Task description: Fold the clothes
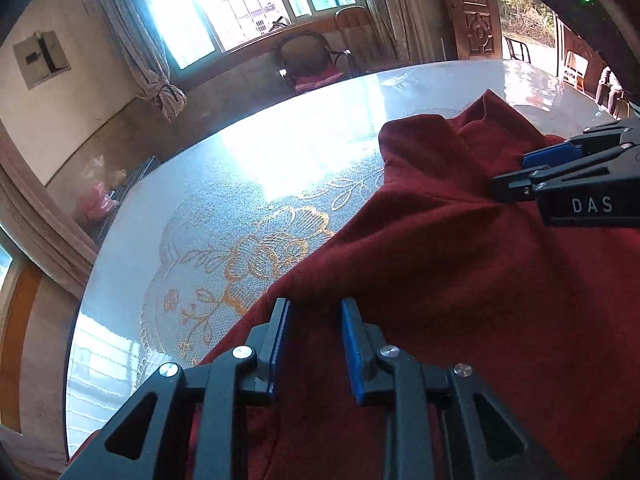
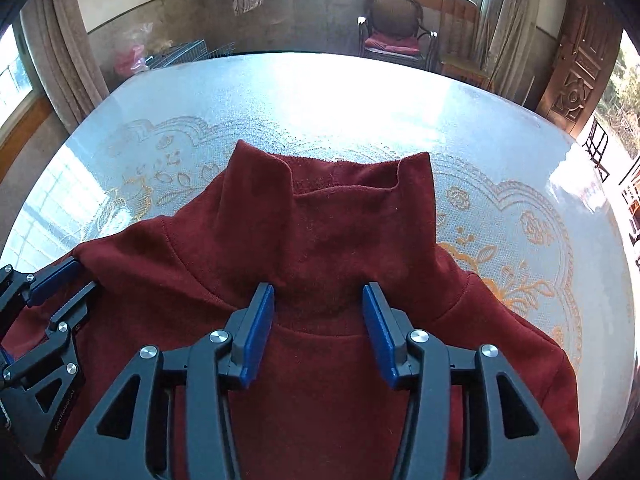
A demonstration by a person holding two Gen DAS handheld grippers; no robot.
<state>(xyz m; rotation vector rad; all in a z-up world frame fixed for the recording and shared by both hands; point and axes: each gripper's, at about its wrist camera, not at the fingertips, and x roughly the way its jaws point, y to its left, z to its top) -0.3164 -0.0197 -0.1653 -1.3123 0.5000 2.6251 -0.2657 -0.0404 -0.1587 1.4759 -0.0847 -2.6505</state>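
A dark red turtleneck sweater (image 2: 320,240) lies spread on the round table (image 2: 320,96), its tall collar (image 2: 332,180) pointing away from me. My right gripper (image 2: 318,300) hovers open over the base of the collar, and nothing sits between its blue pads (image 2: 256,332). My left gripper (image 1: 316,312) is open too, low over the sweater's left shoulder edge (image 1: 304,276), with red cloth showing in the gap. Each gripper shows in the other's view: the left gripper (image 2: 86,274) at the sweater's left corner, the right gripper (image 1: 510,174) near the collar (image 1: 472,120).
The table has a glossy top over a gold floral lace pattern (image 1: 256,248). Beyond its far edge stand a chair with a red cushion (image 2: 396,36), a wooden door (image 2: 576,72), a wire cage with a pink bag (image 2: 132,56), curtains and bright windows.
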